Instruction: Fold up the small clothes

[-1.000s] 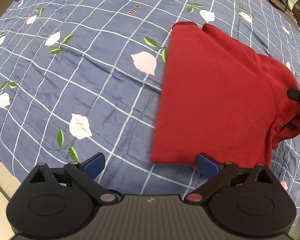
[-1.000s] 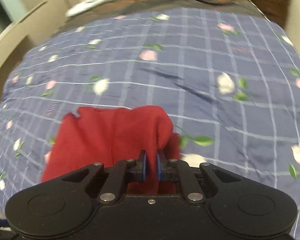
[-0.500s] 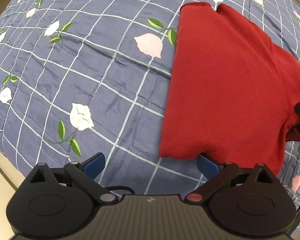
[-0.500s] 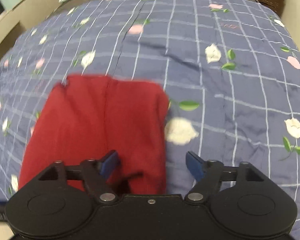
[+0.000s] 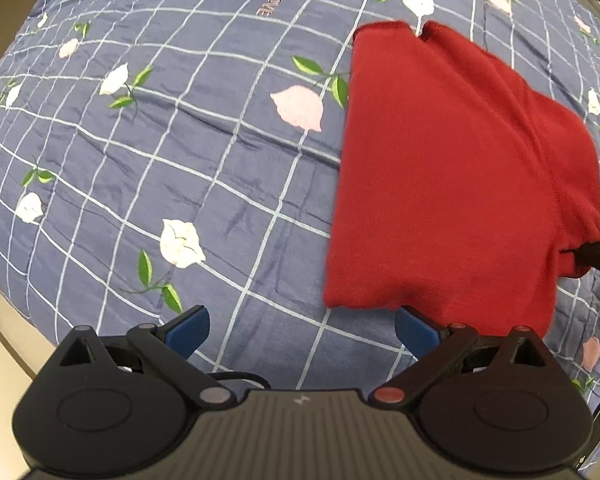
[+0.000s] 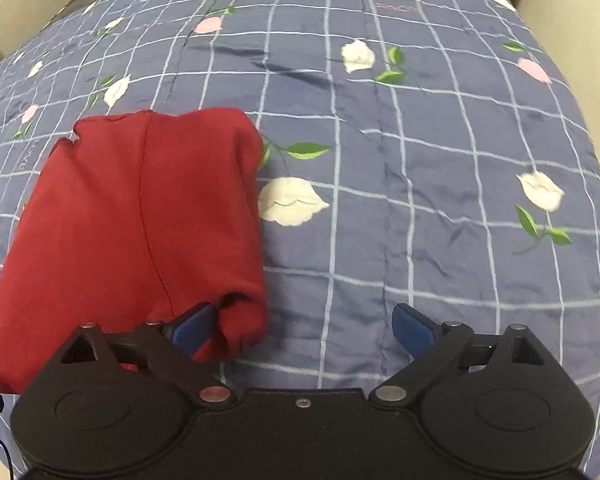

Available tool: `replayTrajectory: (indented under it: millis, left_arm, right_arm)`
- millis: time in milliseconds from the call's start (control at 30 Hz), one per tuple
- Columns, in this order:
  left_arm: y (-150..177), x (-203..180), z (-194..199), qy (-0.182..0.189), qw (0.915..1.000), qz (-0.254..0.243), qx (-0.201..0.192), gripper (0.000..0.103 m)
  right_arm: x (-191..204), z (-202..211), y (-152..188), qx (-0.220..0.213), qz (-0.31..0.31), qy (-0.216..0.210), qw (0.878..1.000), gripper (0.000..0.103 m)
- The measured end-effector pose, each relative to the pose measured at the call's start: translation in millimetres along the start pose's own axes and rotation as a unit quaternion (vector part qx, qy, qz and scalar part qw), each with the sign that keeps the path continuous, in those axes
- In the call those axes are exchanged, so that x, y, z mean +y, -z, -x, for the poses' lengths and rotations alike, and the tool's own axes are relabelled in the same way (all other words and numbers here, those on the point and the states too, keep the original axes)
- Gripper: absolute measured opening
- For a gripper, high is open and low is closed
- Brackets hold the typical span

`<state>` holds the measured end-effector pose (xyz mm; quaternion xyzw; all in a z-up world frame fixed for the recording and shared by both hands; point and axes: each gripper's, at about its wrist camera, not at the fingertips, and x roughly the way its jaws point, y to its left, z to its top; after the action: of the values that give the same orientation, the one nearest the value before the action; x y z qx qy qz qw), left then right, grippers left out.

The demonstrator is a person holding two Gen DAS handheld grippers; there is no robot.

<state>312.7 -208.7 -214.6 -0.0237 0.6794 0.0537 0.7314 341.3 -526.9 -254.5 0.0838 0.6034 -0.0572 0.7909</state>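
Here both tongs, left (image 5: 302, 330) and right (image 6: 303, 326), gape beside the red garment (image 5: 440, 184).

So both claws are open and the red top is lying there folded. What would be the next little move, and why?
Probably draw both grippers back from the red garment. It lies folded flat on the bedspread, and the left gripper and right gripper are both open, gripping nothing. The right one's finger sits against the near hem, so I would ease it away gently.

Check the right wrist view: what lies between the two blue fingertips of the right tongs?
Mostly bare bedspread. The folded red garment has its near corner against the left fingertip; the right tongs stand open.
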Motion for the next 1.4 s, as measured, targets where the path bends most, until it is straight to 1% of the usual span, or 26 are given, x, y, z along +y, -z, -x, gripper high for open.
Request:
replayTrajectory:
  millis: [100,233,567,700,900,1000,1133,1233,1400]
  left_arm:
    - [1.4,2.9,9.0,0.003,0.9999,-0.001,-0.011,0.102]
    - [5.4,8.0,20.2,0.014,0.9996,-0.001,-0.026,0.102]
    - [29.9,31.2,45.4,0.022,0.9979,-0.016,-0.059,0.102]
    - [35.9,42.5,52.9,0.020,0.9972,-0.018,-0.070,0.102]
    - [38.8,57.3,55.9,0.018,0.9966,-0.018,-0.078,0.102]
    - [36.1,62.5,52.4,0.014,0.9968,-0.018,-0.076,0.102]
    - [26.0,66.0,45.7,0.013,0.9974,-0.009,-0.071,0.102]
    - [12.9,63.7,39.2,0.016,0.9976,0.001,-0.068,0.102]
    - [-12.0,49.0,23.4,0.023,0.9978,0.005,-0.061,0.102]
  right_arm:
    - [-3.0,10.8,8.9,-0.006,-0.020,-0.006,1.000,0.100]
    - [-1.8,29.0,25.1,-0.017,-0.031,-0.016,0.999,0.102]
    - [23.7,72.2,64.9,-0.050,-0.037,-0.041,0.997,0.102]
    - [33.4,80.7,71.8,-0.057,-0.038,-0.045,0.997,0.102]
    - [44.1,82.9,79.0,-0.054,-0.039,-0.045,0.997,0.102]
    - [47.9,80.3,78.9,-0.050,-0.036,-0.043,0.997,0.102]
    - [48.8,74.5,70.8,-0.044,-0.030,-0.042,0.998,0.102]
    - [44.9,68.4,58.2,-0.041,-0.032,-0.044,0.998,0.102]
    - [33.8,48.4,26.3,-0.033,-0.036,-0.046,0.998,0.102]
